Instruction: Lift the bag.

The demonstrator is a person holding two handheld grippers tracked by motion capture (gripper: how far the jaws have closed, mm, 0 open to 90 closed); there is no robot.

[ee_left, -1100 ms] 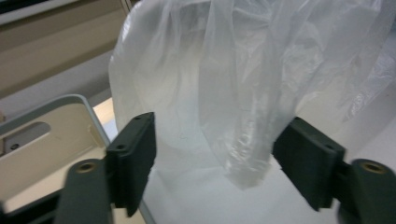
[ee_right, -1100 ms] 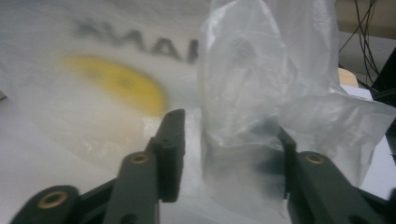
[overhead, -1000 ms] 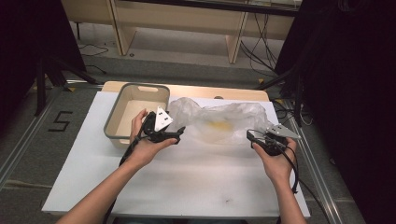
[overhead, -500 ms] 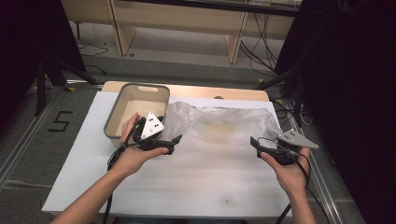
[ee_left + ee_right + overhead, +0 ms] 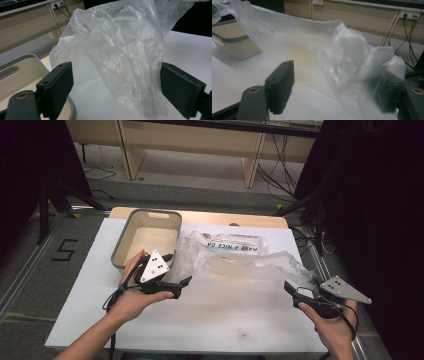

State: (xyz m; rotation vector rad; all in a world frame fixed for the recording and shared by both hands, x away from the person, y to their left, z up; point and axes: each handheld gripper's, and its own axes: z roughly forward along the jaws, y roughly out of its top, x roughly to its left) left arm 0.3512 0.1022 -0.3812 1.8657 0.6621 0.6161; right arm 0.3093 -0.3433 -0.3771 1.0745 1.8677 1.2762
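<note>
A clear plastic bag (image 5: 235,257) with dark print lies crumpled across the middle of the white table (image 5: 225,320). My left gripper (image 5: 180,272) is at the bag's left end, jaws pointing right. In the left gripper view my left gripper (image 5: 115,66) has just been opening; loose bag film (image 5: 120,50) hangs between the wide jaws, unpinched. My right gripper (image 5: 292,289) sits at the bag's right end near the front edge. It (image 5: 337,75) has also just been opening, and bag film (image 5: 312,45) lies between its jaws and drapes over the right one.
A beige bin with a grey rim (image 5: 122,242) stands at the table's back left, close behind my left hand; it also appears as the bin (image 5: 15,72) and the bin (image 5: 232,45). Wooden furniture legs and cables lie beyond the table.
Both hands have drawn back toward the near edge, the right one also outward to the right. The bag, bunched between the grippers before, now lies stretched wider.
</note>
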